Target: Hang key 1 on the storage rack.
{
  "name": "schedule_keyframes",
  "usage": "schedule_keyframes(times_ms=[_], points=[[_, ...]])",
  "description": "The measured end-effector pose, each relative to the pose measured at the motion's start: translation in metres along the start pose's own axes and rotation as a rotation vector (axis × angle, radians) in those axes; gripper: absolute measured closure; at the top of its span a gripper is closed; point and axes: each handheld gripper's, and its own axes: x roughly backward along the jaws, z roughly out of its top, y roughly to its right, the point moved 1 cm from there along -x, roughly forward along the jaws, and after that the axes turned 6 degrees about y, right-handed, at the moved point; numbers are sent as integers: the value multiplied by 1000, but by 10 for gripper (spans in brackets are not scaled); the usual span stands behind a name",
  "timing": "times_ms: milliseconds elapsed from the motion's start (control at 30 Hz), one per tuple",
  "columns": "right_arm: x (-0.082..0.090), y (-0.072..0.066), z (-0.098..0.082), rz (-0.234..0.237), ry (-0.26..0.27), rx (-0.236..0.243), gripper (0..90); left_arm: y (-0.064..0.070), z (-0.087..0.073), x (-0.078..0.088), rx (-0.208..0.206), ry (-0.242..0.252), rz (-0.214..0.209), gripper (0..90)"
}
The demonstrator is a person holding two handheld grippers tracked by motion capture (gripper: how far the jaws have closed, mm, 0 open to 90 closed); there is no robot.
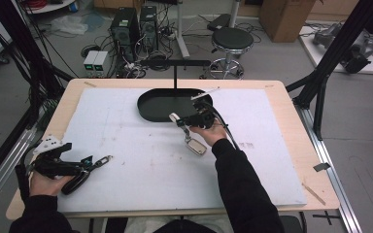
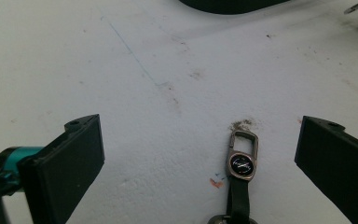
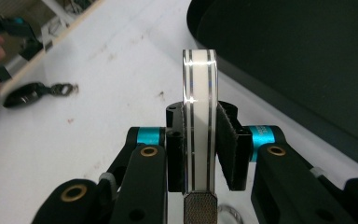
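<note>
My right gripper (image 1: 183, 120) is shut on the white striped loop (image 3: 199, 107) of a pale keychain, whose beige fob (image 1: 196, 146) hangs down over the white mat. It hovers just in front of the black oval tray (image 1: 145, 109), seen as a dark tray (image 3: 284, 56) at the upper right of the right gripper view. At the table's front left my left gripper (image 1: 80, 158) stands open. A black keychain (image 1: 80, 178) lies on the mat there, its metal clasp (image 2: 242, 156) between the jaws and nearer the right one.
A black T-shaped stand (image 1: 176, 73) rises from the back of the tray. The white mat (image 1: 141, 145) covers most of the wooden table (image 1: 291, 126). Black frame posts (image 1: 330, 53) flank both sides. A stool (image 1: 231, 41) and computer towers (image 1: 126, 26) stand behind.
</note>
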Motion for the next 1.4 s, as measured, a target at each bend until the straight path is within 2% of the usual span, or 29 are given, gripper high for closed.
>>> schedule_keyframes(times_ms=[33, 167, 533, 667, 867, 1033, 1400], points=[[6, 1, 2, 9, 27, -12, 752, 0, 0, 0, -2, -1, -1, 18], [14, 0, 6, 27, 66, -33, 752, 0, 0, -1, -3, -3, -2, 18], [41, 2, 18, -5, 129, -15, 751, 0, 0, -1, 0, -1, 0, 18], [47, 2, 24, -6, 132, -10, 751, 1, 0, -2, -3, -2, -3, 18], [53, -4, 40, -22, 126, 40, 751, 0, 0, -2, -1, -1, -3, 18], [59, -5, 48, -23, 152, 40, 751, 0, 0, -2, 4, 3, -3, 18], [66, -5, 67, -36, 172, 44, 750, -1, 0, -4, 3, 0, -3, 18]])
